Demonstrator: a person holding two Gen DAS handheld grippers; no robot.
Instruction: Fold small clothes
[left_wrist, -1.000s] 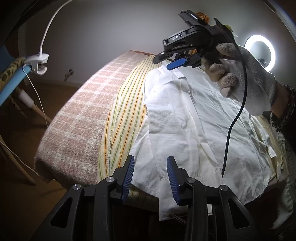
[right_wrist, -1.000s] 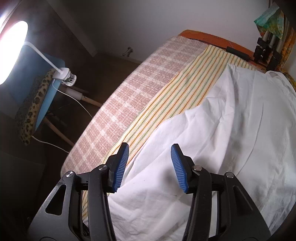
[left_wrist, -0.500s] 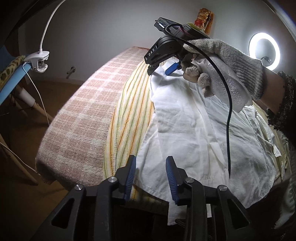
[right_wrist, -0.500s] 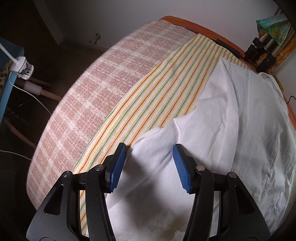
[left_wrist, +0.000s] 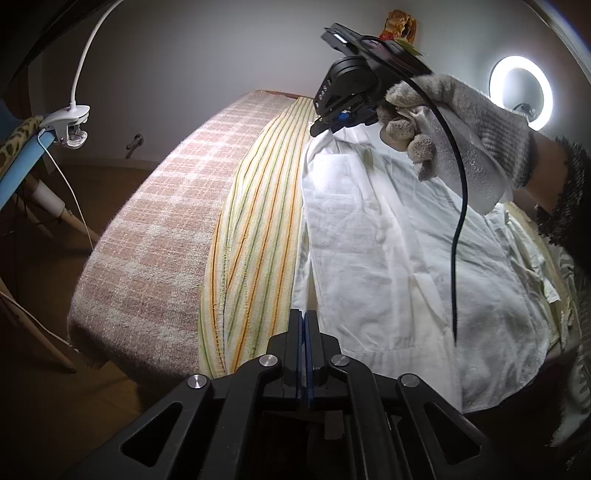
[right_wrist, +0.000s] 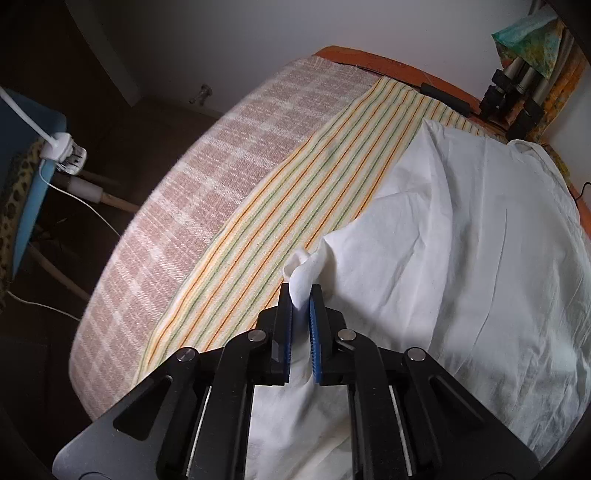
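Shirt lengthwise along striped towel, collar end farthest away.

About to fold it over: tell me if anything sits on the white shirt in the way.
Nothing visible does. The white shirt lies bare on the striped towel; both tongs, left and right, already pinch its edge.
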